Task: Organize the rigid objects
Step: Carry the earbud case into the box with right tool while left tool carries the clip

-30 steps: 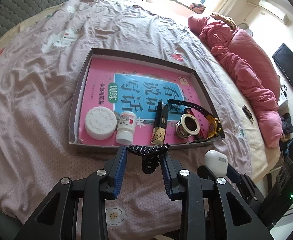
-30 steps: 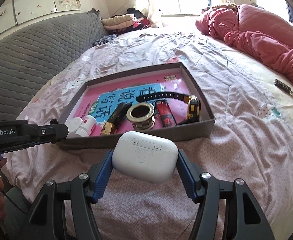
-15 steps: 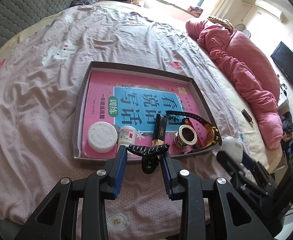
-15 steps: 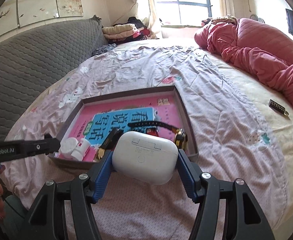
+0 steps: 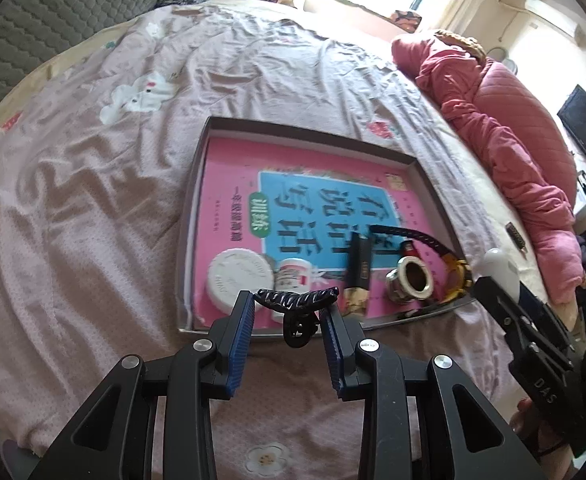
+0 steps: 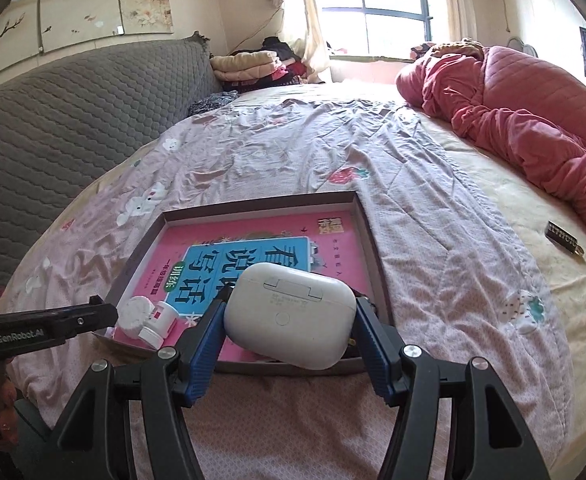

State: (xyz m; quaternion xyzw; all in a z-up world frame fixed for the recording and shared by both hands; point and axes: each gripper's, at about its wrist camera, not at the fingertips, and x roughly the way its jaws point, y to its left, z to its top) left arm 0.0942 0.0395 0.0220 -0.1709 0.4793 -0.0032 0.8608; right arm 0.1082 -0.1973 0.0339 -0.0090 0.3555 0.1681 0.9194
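I am in the carrying step: both of my tools are loaded and both hang above the near edge of the tray (image 5: 197, 184), which lies on the bed (image 5: 93, 200). My left gripper (image 5: 289, 312) is clenched on a black hair clip (image 5: 296, 300); its curved top lies across the two blue pads, and the clip is in the air, just over the near rim. My right gripper (image 6: 289, 320) is grasping a white earbud case (image 6: 289, 320) by its two ends, hinge side up, also in the air over the near rim, more toward the tray's right side.

I judge that the next move is to put each thing down inside the tray. A pink book (image 5: 301, 200) covers the floor of the tray, and its far half is bare, while the near edge is crowded. So I think I must reach forward past the row, lower, and then loosen the jaws gently, because the book cover looks smooth and the case may slide.

The left view shows the whole near row: a white round lid (image 5: 240, 276), a small white bottle (image 5: 293, 278), a dark bar-shaped thing (image 5: 359, 268), a metal ring (image 5: 411, 282) and a watch with a black strap (image 5: 449, 264). In the right view the case hides most of these; only the lid and the bottle show. But the right view shows a small dark object (image 6: 564, 237) lying on the bed, well apart from the tray, more clearly.
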